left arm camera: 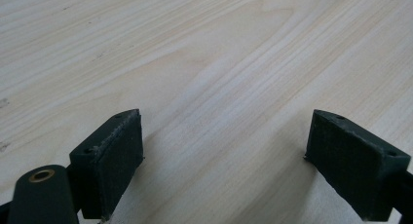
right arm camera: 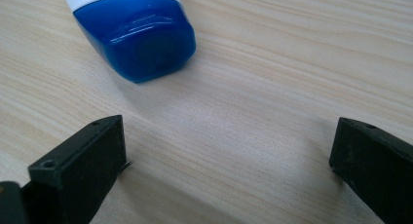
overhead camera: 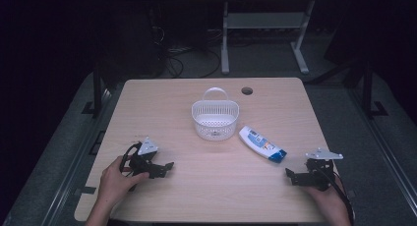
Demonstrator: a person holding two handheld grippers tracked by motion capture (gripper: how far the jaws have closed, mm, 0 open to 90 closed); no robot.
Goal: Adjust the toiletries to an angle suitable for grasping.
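A white bottle with a blue cap [overhead camera: 261, 144] lies flat on the wooden table [overhead camera: 211, 196], just right of a white plastic basket [overhead camera: 215, 119] with a handle. Its blue cap [right arm camera: 138, 35] faces my right gripper [right arm camera: 226, 151], which is open a short way in front of it, resting low over the table at the front right [overhead camera: 291, 175]. My left gripper [overhead camera: 167, 168] sits at the front left, held by a hand, open with only bare wood between its jaws [left arm camera: 224, 146].
A round cable hole [overhead camera: 247, 91] is in the table's far edge. Beyond the table are a desk frame [overhead camera: 263, 24] and cables on the dark floor. Bare wood lies between the two grippers.
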